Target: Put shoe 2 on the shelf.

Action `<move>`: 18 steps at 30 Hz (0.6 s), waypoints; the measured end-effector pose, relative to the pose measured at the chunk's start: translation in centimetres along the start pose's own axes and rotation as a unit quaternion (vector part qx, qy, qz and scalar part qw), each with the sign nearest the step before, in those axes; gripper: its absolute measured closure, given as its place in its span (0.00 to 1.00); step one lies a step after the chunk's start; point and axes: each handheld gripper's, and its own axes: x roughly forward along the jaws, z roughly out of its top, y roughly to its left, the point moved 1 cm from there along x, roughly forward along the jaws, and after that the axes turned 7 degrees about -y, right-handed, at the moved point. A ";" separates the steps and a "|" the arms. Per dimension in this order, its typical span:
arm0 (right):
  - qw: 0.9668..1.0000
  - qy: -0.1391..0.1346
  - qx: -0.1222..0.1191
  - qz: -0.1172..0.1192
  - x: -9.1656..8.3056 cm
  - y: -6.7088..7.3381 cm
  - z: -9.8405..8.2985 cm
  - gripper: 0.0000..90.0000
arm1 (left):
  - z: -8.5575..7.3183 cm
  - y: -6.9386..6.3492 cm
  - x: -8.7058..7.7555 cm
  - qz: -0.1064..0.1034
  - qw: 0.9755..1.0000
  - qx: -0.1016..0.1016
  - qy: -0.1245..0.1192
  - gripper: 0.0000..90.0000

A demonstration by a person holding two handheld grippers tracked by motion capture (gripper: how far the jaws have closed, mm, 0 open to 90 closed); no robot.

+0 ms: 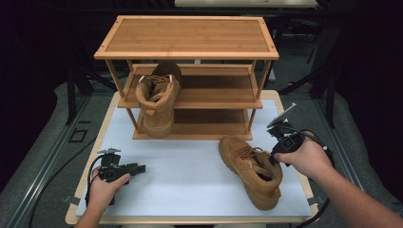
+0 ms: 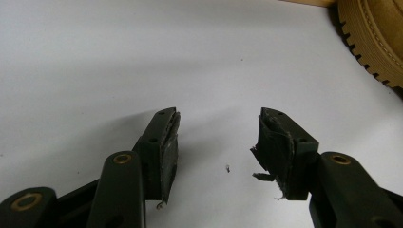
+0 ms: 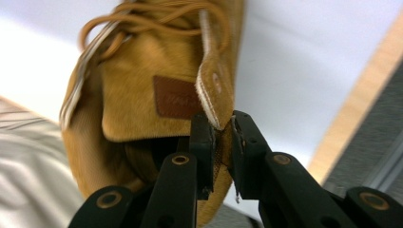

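Boot (image 1: 252, 171): tan suede, ridged rubber sole, brown laces, leather tongue patch; lies on the white mat (image 1: 190, 161) at the table's right front. Second boot (image 1: 158, 102): same make, upright on the slatted bamboo rack (image 1: 187, 38). Right gripper (image 3: 222, 128): jaws pinching the boot's collar edge. Left gripper (image 2: 218, 137): jaws spread, empty, over the mat.

Two tan boots are counted: one boot (image 1: 158, 102) on the middle shelf of the single wooden rack (image 1: 187, 40), the other boot (image 1: 252, 168) before the rack. Two hand-held grippers are seen, the left hand-held gripper (image 1: 141, 167) and the right hand-held gripper (image 1: 274, 159).
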 end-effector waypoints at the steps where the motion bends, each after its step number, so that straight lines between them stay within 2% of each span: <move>1: 1.000 0.002 -0.004 -0.007 0.2 -0.3 0.2 0.89 | 0.0 0.0 0.0 0.001 1.000 -0.002 -0.001 0.54; 2: 1.000 0.008 -0.008 -0.013 0.4 -0.6 0.3 0.89 | 0.0 0.1 0.0 0.001 1.000 -0.003 0.000 0.54; 3: 1.000 0.012 -0.004 -0.008 0.4 -0.7 0.4 0.88 | 0.0 0.1 0.1 0.002 1.000 -0.004 0.001 0.54; 4: 1.000 0.015 -0.008 0.004 0.4 -0.9 0.5 0.87 | 0.0 0.1 0.1 0.002 1.000 -0.004 0.000 0.54; 5: 1.000 0.015 -0.013 0.005 0.4 -0.9 0.5 0.85 | 0.0 0.1 0.1 0.002 1.000 -0.002 0.003 0.54; 7: 1.000 0.020 -0.021 0.002 0.4 -0.8 0.4 0.80 | 0.0 0.1 0.1 0.001 1.000 0.000 0.005 0.54; 8: 0.999 0.031 -0.021 0.003 0.6 -0.6 0.4 0.76 | -0.1 0.1 0.1 0.001 1.000 0.000 0.005 0.54; 10: 0.999 0.044 -0.027 0.003 1.0 -0.5 0.3 0.74 | -0.1 0.0 0.1 0.001 1.000 -0.001 0.006 0.54; 12: 0.998 0.053 -0.031 -0.006 1.4 -0.3 0.1 0.73 | -0.1 0.0 0.1 0.002 1.000 0.000 0.006 0.54; 14: 0.998 0.057 -0.020 -0.006 1.7 -0.3 0.0 0.73 | -0.1 0.1 0.1 0.001 1.000 -0.001 0.007 0.54; 18: 0.997 0.073 -0.017 -0.013 2.0 -0.5 -0.4 0.74 | -0.1 0.1 0.2 0.002 1.000 -0.001 0.008 0.54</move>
